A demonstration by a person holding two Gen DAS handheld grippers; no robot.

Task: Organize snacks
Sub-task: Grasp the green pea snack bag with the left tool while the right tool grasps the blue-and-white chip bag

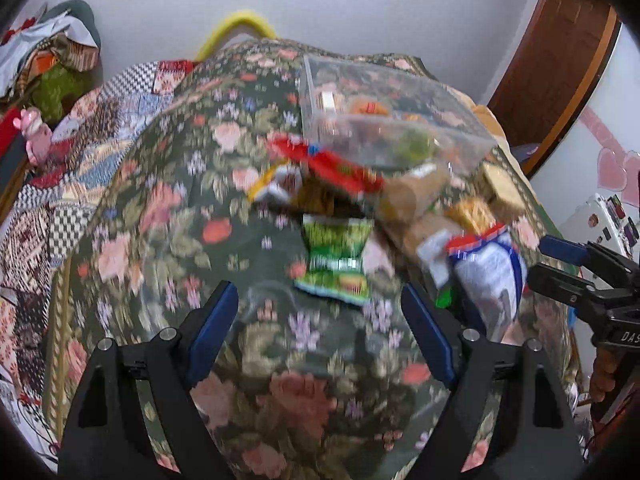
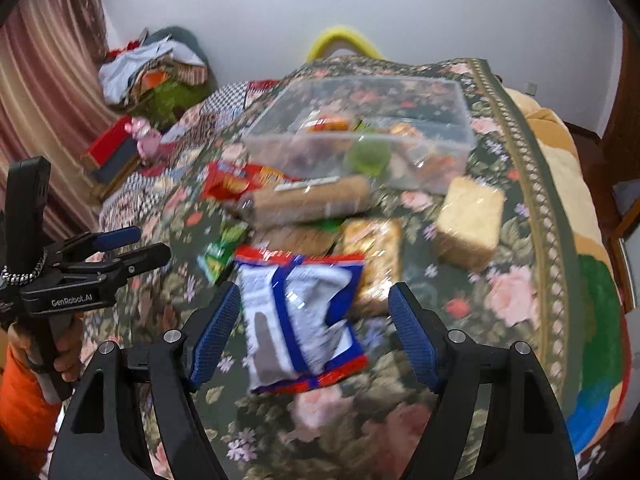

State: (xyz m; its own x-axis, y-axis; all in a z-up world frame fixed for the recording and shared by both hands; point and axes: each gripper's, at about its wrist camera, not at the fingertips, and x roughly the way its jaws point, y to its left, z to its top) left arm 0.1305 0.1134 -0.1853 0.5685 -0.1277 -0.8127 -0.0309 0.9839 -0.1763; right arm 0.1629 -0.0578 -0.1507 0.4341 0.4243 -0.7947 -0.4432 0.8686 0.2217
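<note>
Clear rectangular plastic bin (image 2: pixel 460 96): a few snacks inside. Outside on floral cloth (image 2: pixel 520 288): blue-white crinkly bag (image 2: pixel 300 312), green packet (image 1: pixel 336 260), several more. Left gripper (image 1: pixel 320 320), right gripper (image 2: pixel 314 320): spread, empty.

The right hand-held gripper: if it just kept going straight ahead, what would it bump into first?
Most likely the white and blue snack bag, which lies on the floral cloth between the open fingers of the right hand-held gripper. Depth is unclear; it might pass just above it toward the long brown packet.

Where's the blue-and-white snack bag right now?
Right wrist view: blue-and-white snack bag lies on the floral cloth between the open right hand-held gripper, near the green packet.
</note>
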